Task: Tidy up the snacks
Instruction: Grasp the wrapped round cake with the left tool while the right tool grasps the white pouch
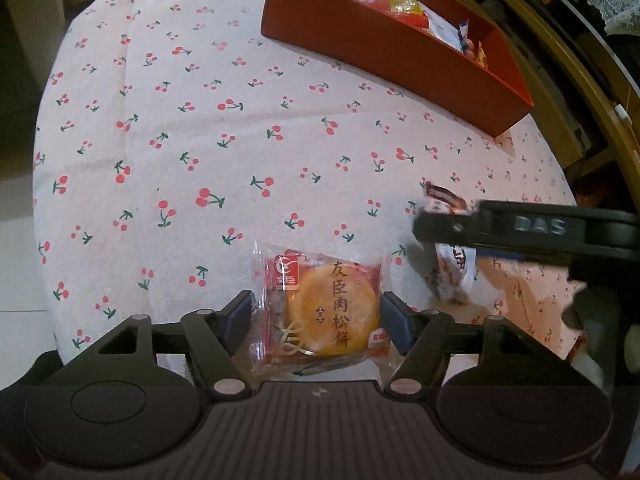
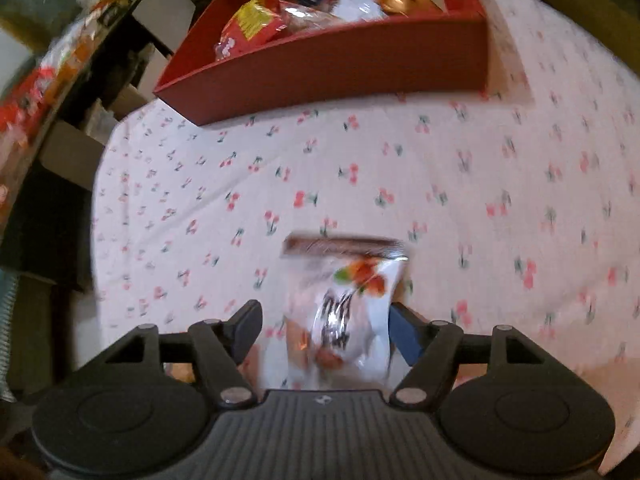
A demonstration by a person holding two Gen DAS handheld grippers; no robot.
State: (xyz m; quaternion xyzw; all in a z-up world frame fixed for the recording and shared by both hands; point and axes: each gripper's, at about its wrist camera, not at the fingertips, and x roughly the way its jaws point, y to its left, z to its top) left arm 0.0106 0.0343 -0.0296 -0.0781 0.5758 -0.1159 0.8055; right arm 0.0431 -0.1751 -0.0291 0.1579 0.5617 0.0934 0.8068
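So the sorting is partly done: the red box at the far side of the tabletop already has several wrapped snacks lying in it, among them a yellow and red packet and some white ones. Two snacks are left outside it, as far as the two views show.

The left hand-held gripper has its fingers on either side of a round pastry in a red and clear wrapper. The pads sit right at the wrapper's edges, but whether they are squeezing it or only flanking it cannot be told; the packet looks to be resting low over the cherry-print cloth, well apart from the box.

The right hand-held gripper has a white sachet with a brown sealed strip between its fingers. The right pad touches the sachet, while a small gap shows beside the left pad, and the view is blurred, so a firm pinch is likely but not certain. It is also well short of the box.

What remains, by my reading, is carrying both packets across the cloth and dropping them in with the rest.
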